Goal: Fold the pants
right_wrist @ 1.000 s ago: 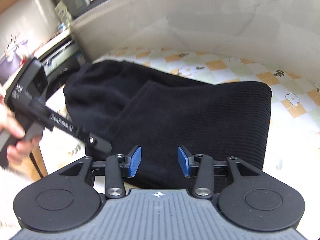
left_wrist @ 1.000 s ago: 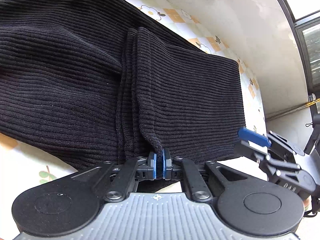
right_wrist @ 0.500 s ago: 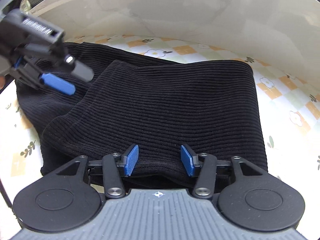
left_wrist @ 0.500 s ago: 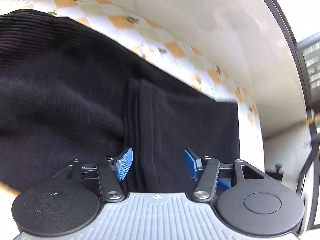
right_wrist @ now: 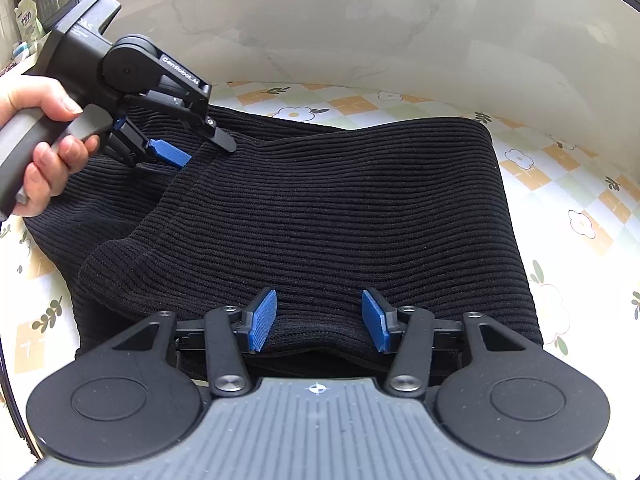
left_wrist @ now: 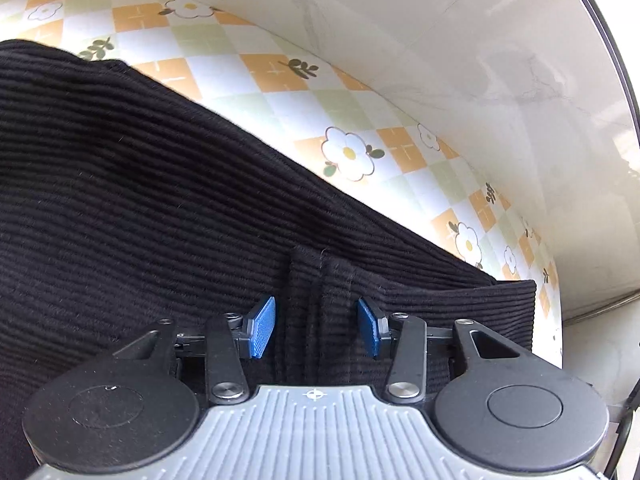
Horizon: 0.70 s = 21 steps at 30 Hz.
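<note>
Black ribbed pants (left_wrist: pixel 140 200) lie folded on the flowered tablecloth (left_wrist: pixel 280 92). My left gripper (left_wrist: pixel 316 326) hovers over a raised seam ridge of the cloth. Its jaws are closing, and the ridge runs between the blue pads without them pressing on it. In the right wrist view the pants (right_wrist: pixel 340 208) form a broad folded slab. There the left gripper (right_wrist: pixel 200 152), held by a hand (right_wrist: pixel 44 152), points down at the slab's far left part. My right gripper (right_wrist: pixel 318 322) stands open just over the near folded edge, gripping nothing.
The tablecloth (right_wrist: pixel 560 184) shows bare to the right of and behind the pants. A pale marbled wall (right_wrist: pixel 360 32) rises right behind the table. A window frame and small packets sit at the far left.
My left gripper let go of the pinched fold, opened, and slid across the pants toward their far edge. My right gripper dropped to the near edge, then held still.
</note>
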Each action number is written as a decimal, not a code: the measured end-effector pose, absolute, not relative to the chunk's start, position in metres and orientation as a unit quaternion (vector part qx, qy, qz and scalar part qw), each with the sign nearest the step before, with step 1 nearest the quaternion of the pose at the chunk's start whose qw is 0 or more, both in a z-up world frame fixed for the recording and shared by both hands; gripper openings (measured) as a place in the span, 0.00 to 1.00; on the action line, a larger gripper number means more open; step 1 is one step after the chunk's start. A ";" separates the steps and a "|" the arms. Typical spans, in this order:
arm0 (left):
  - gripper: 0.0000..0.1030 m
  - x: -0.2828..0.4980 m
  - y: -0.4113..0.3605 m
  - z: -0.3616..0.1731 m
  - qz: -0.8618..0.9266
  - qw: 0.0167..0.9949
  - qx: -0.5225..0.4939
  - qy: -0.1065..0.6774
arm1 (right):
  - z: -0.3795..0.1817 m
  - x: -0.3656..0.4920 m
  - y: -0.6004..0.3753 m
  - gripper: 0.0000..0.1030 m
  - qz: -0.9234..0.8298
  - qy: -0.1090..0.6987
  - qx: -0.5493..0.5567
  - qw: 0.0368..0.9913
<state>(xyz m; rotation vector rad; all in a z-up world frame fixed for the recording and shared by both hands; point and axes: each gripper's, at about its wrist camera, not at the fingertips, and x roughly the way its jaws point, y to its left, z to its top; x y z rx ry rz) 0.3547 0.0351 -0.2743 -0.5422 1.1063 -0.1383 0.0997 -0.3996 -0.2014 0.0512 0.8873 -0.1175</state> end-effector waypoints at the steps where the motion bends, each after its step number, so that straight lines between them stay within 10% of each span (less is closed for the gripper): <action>1: 0.45 0.356 0.035 -0.277 -0.063 0.815 -0.255 0.516 | -0.202 0.099 -0.400 0.50 -0.058 0.428 0.026 0.902; 8: 0.21 0.340 0.018 -0.248 -0.094 0.859 -0.197 0.463 | -0.194 0.097 -0.401 0.50 -0.064 0.427 0.044 0.901; 21: 0.37 0.364 0.022 -0.266 -0.074 0.865 -0.164 0.468 | -0.196 0.113 -0.397 0.61 -0.065 0.432 0.051 0.898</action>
